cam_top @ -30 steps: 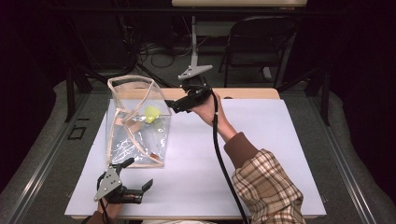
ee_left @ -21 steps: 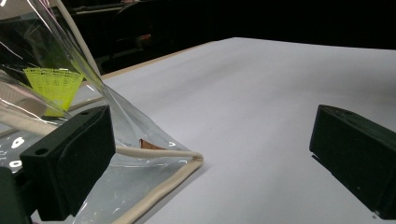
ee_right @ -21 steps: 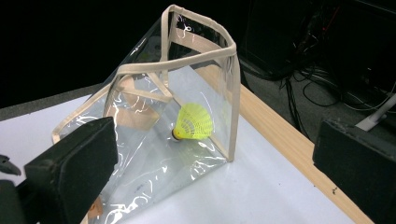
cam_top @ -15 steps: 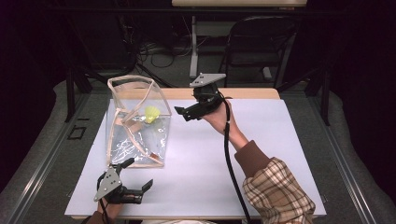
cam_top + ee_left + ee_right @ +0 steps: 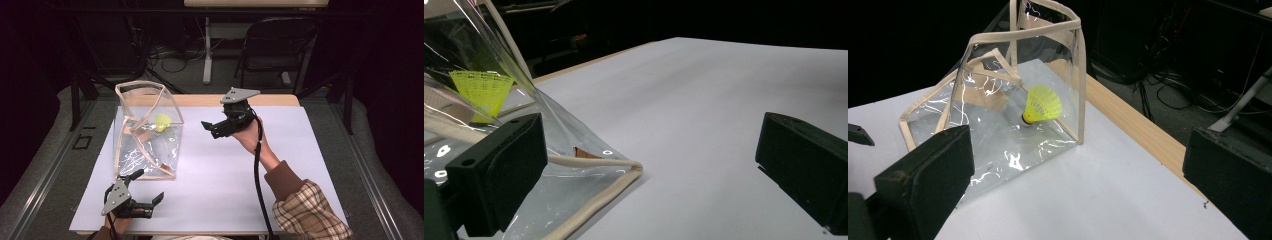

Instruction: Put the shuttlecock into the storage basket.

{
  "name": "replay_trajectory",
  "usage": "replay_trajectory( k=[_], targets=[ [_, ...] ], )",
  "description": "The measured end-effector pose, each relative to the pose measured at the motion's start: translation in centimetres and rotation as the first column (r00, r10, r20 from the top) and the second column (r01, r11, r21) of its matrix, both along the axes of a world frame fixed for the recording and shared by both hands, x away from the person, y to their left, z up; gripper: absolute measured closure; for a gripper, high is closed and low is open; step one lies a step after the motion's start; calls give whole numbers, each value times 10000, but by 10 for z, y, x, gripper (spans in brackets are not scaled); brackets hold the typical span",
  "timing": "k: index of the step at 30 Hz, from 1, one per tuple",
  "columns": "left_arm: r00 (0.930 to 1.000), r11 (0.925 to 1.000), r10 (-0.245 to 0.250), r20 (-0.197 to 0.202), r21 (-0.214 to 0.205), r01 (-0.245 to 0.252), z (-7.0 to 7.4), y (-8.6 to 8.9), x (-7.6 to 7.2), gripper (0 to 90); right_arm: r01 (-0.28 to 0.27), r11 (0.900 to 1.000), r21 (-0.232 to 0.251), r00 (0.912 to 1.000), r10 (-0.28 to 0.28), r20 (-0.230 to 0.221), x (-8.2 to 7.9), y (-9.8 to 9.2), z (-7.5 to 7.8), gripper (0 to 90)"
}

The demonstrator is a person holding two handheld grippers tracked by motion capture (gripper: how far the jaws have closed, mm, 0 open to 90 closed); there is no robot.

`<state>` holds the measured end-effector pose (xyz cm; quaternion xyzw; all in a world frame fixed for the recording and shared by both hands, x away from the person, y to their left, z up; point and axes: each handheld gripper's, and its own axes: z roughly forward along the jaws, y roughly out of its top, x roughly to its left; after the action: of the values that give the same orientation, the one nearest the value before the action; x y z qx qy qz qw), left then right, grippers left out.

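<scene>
A clear plastic bag (image 5: 145, 130) with beige trim stands on the left of the white table (image 5: 220, 170). A yellow shuttlecock (image 5: 162, 122) lies inside it, also seen through the plastic as the shuttlecock (image 5: 1042, 105) and the shuttlecock (image 5: 481, 90). My right gripper (image 5: 212, 128) is held above the table to the right of the bag (image 5: 1013, 95), open and empty, jaws pointing at it. My left gripper (image 5: 147, 187) rests at the table's front edge just below the bag's near corner (image 5: 624, 167), open with nothing between its jaws.
A wooden strip (image 5: 200, 100) runs along the table's far edge. Behind it are a chair (image 5: 280, 45), a stand's legs (image 5: 207, 60) and cables on a dark floor. The white surface stretches right of the bag.
My right gripper has drawn back to the right, away from the bag's opening, and lowered a little. The left gripper has stayed in place.
</scene>
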<state>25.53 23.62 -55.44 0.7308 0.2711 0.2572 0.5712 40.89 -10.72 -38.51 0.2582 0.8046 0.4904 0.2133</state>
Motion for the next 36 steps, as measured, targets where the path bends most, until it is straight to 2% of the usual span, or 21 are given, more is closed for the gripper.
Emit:
replay_trajectory(
  k=[9,16,36],
  targets=[
    [10000,10000,19,7,5,-19,0,0,0,3,296,9993,208,9995,-298,76,-15,-24,-8,0],
    [10000,10000,28,-3,20,-28,0,0,0,3,427,9989,196,9988,-431,211,-30,-40,-15,0],
    [10000,10000,16,13,46,-16,0,0,0,3,661,9969,420,9969,-678,388,-64,-73,-34,0]
  ],
)
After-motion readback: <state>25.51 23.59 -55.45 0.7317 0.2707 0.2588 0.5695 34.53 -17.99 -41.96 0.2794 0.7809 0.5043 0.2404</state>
